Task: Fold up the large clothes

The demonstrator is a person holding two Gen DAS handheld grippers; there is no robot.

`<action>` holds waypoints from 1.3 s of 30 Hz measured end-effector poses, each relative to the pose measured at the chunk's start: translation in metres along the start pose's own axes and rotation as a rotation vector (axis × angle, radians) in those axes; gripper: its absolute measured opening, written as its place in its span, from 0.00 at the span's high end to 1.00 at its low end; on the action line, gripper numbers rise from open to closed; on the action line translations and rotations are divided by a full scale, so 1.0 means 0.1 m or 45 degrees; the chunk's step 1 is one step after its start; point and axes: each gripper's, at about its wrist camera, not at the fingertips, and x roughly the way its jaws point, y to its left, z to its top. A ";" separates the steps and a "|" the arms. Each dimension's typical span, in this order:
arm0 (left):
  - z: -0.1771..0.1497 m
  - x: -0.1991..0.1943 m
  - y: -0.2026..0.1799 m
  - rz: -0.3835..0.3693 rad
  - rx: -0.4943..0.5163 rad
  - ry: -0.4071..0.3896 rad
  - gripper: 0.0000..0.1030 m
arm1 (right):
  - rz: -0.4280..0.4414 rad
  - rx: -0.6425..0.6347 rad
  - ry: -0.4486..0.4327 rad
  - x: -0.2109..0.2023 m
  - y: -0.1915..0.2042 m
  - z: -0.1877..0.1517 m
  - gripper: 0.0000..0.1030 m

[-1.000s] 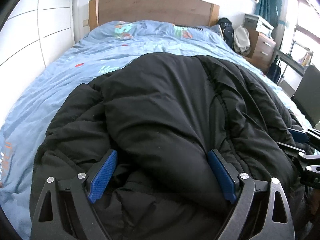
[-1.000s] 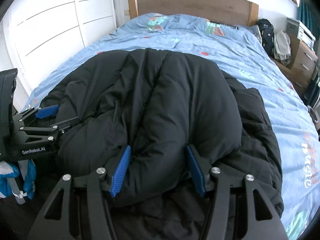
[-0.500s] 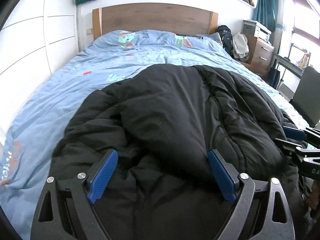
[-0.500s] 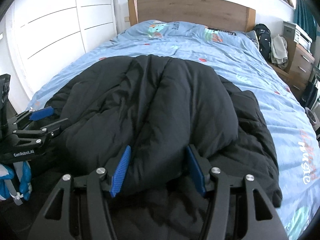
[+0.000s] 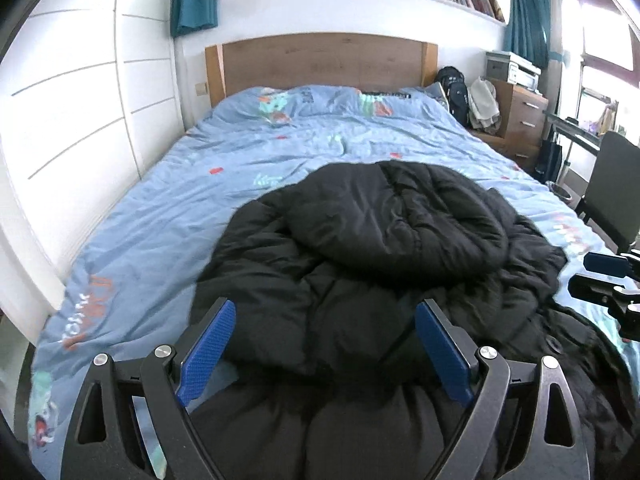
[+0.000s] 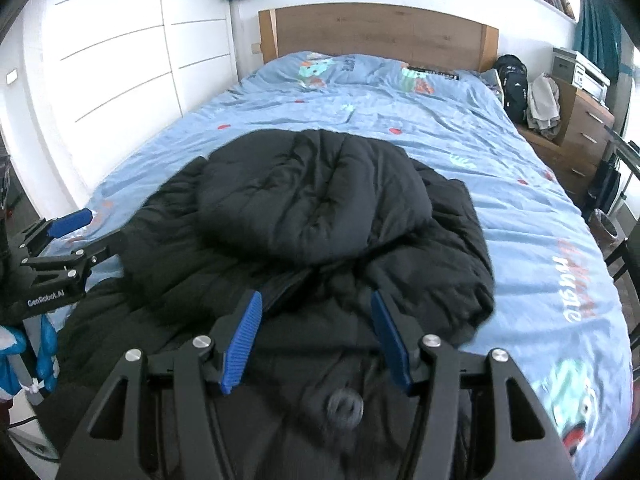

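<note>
Bed with light-blue patterned cover (image 5: 168, 216), wooden headboard (image 5: 320, 60) at 12 o'clock, wooden drawer chest (image 5: 520, 120) at 2. One black puffy quilted coat (image 5: 380, 248) lies bunched on cover. Two grippers: left gripper (image 5: 324, 344) tilted down, blue pads wide apart, empty; right gripper (image 6: 316, 340) tilted down, half-spread, holding nothing.

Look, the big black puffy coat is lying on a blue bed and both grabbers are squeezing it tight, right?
Not quite. The black coat does lie on the blue bed, but neither grabber squeezes it. In each wrist view, the left gripper and right gripper are open, pads off the fabric.
</note>
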 end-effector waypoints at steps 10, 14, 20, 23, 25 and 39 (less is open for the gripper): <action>-0.16 -0.99 0.07 0.057 0.026 -0.058 0.10 | -0.032 0.090 -0.037 -1.08 -0.05 -0.36 0.37; -0.27 -1.34 0.06 0.088 0.042 -0.080 0.10 | -0.065 0.139 -0.042 -1.44 -0.21 -0.58 0.36; -0.41 -1.74 0.06 0.116 0.035 -0.114 0.08 | -0.143 0.231 -0.062 -1.94 -0.51 -0.90 0.36; -0.48 -1.90 0.04 0.126 0.040 -0.125 0.07 | -0.173 0.255 -0.057 -2.13 -0.61 -1.07 0.36; -0.55 -1.99 0.04 0.130 0.050 -0.130 0.06 | -0.183 0.267 -0.049 -2.23 -0.67 -1.18 0.36; -1.34 -1.95 0.96 0.160 -0.188 0.094 0.04 | -0.074 0.452 0.048 -2.23 -1.11 -1.82 0.33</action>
